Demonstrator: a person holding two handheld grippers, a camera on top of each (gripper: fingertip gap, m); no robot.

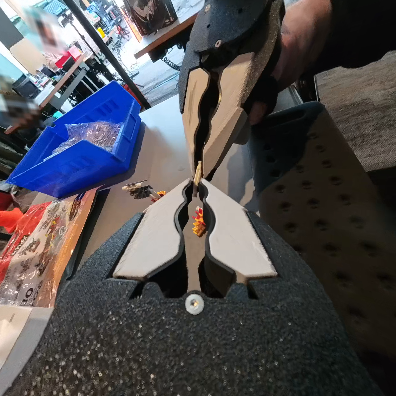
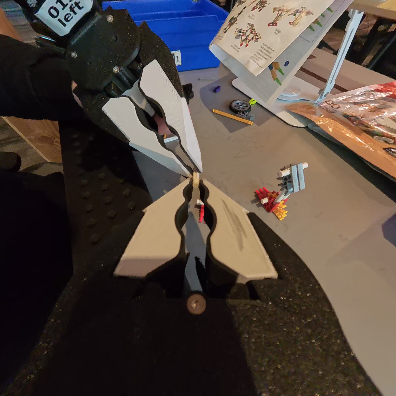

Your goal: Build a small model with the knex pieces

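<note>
Where both tongs (image 1: 195, 186) meet, cream rod (image 2: 195, 179).

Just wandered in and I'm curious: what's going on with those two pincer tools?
A person holds a gripper in each hand. The left gripper and the right gripper meet tip to tip, both shut on one small tan rod above the grey table. A red, yellow and grey toy assembly lies nearby, beside a blue bin and an open instruction booklet.

We look across a smooth grey tabletop (image 2: 300, 246) toward a bright workshop, where wood-topped desks on metal legs (image 1: 70, 70) stand on grey carpet (image 1: 360, 111) behind a slanting black metal post (image 1: 107, 53).
</note>
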